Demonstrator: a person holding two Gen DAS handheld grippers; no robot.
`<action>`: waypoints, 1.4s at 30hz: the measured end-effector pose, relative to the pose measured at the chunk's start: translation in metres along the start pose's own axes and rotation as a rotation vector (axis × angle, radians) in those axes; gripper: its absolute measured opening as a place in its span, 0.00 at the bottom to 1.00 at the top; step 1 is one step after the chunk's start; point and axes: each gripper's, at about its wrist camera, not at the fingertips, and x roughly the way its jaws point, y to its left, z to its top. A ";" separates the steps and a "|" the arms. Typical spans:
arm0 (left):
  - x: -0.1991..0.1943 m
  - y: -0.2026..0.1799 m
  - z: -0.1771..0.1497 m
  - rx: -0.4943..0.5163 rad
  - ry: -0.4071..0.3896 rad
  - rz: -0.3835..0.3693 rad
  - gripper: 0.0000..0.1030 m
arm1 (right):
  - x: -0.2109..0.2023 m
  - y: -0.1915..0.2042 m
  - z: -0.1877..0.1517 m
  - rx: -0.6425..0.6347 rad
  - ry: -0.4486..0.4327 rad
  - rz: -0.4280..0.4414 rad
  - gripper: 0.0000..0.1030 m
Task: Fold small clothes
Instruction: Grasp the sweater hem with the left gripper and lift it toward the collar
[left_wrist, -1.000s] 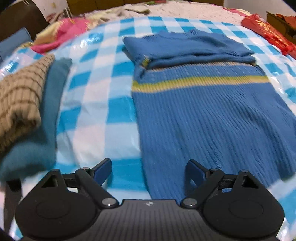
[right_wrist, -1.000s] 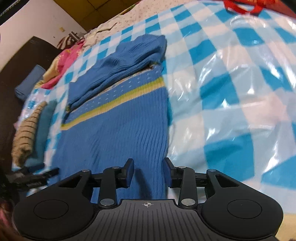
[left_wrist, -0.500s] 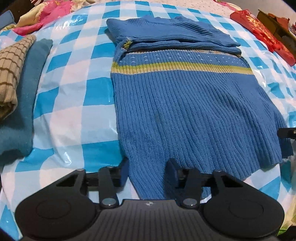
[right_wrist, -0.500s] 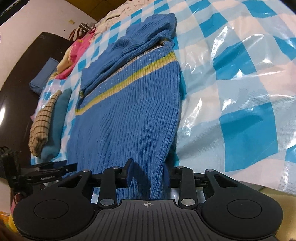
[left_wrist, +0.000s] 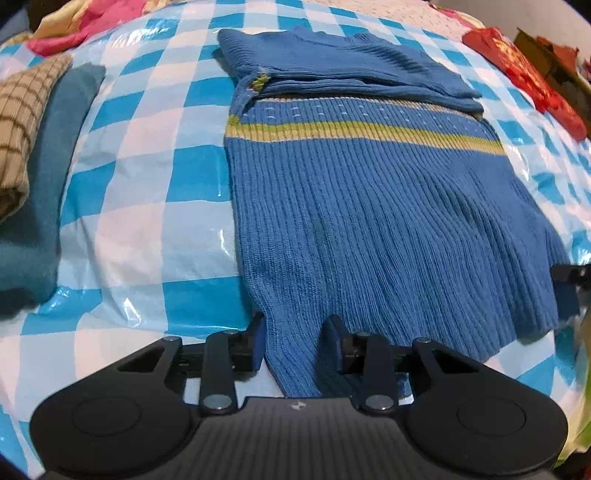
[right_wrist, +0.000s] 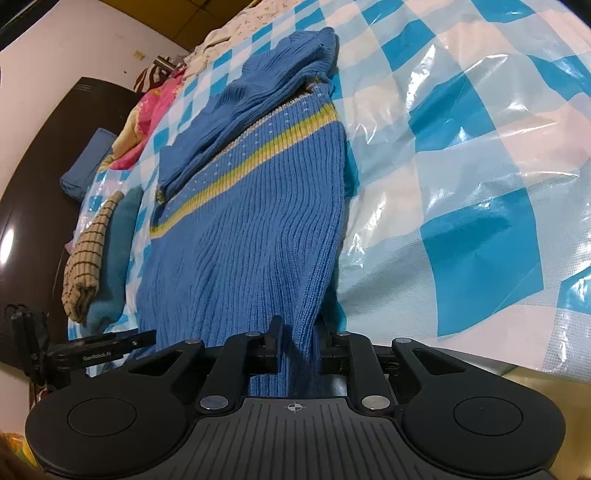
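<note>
A blue ribbed sweater (left_wrist: 369, 206) with a yellow stripe lies on the blue-and-white checked plastic sheet (left_wrist: 155, 184), its sleeves and top folded over at the far end. My left gripper (left_wrist: 293, 341) is shut on the sweater's near left hem corner. My right gripper (right_wrist: 297, 341) is shut on the near right hem corner of the sweater (right_wrist: 251, 236), which is lifted slightly off the sheet (right_wrist: 480, 184). The right gripper's side shows at the right edge of the left wrist view (left_wrist: 569, 291).
A folded tan checked garment (left_wrist: 22, 110) lies on a folded teal garment (left_wrist: 44, 192) at the left. Pink and yellow bedding (left_wrist: 74, 26) lies at the far left, red cloth (left_wrist: 524, 74) at the far right. A dark headboard (right_wrist: 33, 192) stands behind the bed.
My left gripper moved right onto the hem corner and closed on it. My right gripper closed on the other hem corner. Both pulled the hem toward me and raised it a little.
</note>
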 end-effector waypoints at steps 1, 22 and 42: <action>0.000 -0.001 -0.001 0.006 -0.002 0.003 0.42 | -0.001 0.000 0.000 -0.001 -0.001 0.000 0.19; -0.021 0.026 0.012 -0.298 -0.164 -0.372 0.18 | -0.021 0.003 0.004 0.266 -0.176 0.369 0.07; 0.068 0.104 0.237 -0.413 -0.422 -0.243 0.18 | 0.066 0.029 0.245 0.257 -0.481 0.231 0.11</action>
